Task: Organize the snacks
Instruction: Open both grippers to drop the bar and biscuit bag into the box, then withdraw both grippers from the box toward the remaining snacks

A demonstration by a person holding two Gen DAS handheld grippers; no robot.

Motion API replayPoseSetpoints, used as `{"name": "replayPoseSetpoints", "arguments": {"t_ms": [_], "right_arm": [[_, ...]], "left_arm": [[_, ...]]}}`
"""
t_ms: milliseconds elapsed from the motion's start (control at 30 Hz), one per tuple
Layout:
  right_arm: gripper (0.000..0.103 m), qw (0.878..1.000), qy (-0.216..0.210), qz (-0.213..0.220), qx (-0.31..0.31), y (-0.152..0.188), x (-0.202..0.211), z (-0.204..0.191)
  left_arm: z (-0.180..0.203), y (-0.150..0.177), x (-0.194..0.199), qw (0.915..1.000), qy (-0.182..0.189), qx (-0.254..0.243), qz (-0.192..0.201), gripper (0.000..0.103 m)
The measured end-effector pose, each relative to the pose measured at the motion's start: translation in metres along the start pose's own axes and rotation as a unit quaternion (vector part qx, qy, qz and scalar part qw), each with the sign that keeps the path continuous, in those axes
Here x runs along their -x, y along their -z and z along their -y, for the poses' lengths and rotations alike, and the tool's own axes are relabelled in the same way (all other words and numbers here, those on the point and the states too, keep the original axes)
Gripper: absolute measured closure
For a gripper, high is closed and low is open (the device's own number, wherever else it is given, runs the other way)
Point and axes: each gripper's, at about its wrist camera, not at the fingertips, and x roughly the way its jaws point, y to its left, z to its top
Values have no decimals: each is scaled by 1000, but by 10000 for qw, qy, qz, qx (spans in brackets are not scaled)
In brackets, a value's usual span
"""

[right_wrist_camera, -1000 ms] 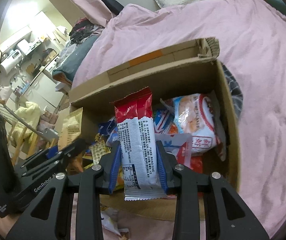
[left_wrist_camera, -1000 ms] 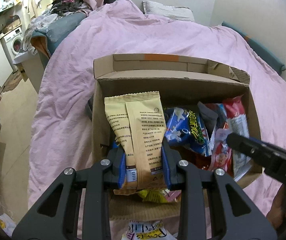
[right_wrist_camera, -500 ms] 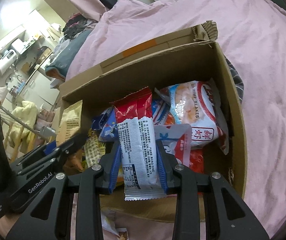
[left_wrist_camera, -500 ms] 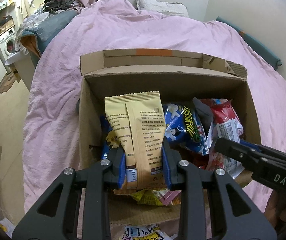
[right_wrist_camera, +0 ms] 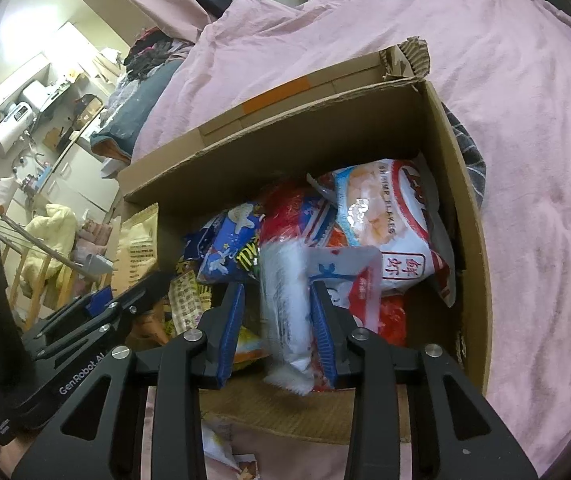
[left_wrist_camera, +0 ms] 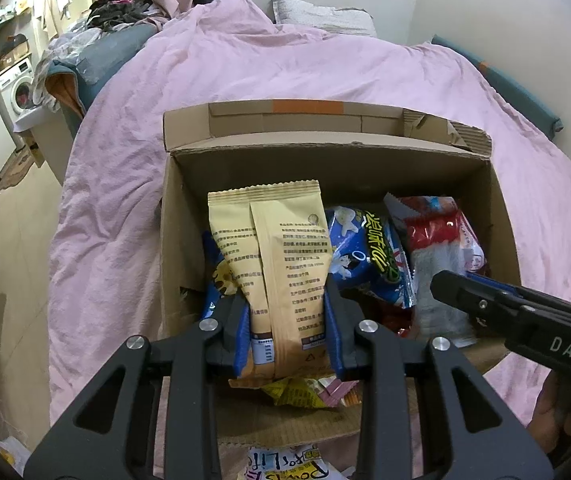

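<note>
- Left gripper (left_wrist_camera: 287, 320): jaws clamped on an upright tan foil snack packet (left_wrist_camera: 275, 276), held over the open brown cardboard box (left_wrist_camera: 325, 152) at its 9 o'clock side.
- Right gripper (right_wrist_camera: 277, 332): jaws parted; blurred red-and-white snack packet (right_wrist_camera: 285, 300) between them, left pad clear, over the box at 6 o'clock.
- Box rests on pink bed quilt (left_wrist_camera: 325, 68).

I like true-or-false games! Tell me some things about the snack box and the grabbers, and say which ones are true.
1. The left gripper is holding the tan crinkle-topped snack packet. True.
2. The brown cardboard box sits on a green blanket. False: it sits on a pink bedcover.
3. The box has nothing inside. False: it holds many packets, such as the white shrimp flakes bag.
4. A white washing machine stands in the room beyond the bed. True.
</note>
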Motion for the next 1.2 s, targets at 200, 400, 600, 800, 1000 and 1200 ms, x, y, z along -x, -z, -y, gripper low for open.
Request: {"name": "replayPoseSetpoints", "arguments": {"t_ms": [200,400,600,800,1000,1200], "right_arm": [[65,9999,-71,78,-57,-2,4,3],[40,9994,-175,227,-218,-1,14,8],[39,9986,-232,438,-163,-2,26,5],[39,9984,-278,469,-149,-3,31,0],[39,9979,-152,634,-59,3,49,-7],[30,9975,-96,700,-50,17,67,-12]], "left_arm": [[-1,0,7,9999,24,63,118,46],[-2,-2,14,9994,-57,87,340,25],[-6,-1,17,9993,-73,108,358,25],[-10,1,23,9992,-21,180,369,25],[-14,4,46,9977,-6,173,648,25],[-15,13,69,9961,-143,117,865,25]]}}
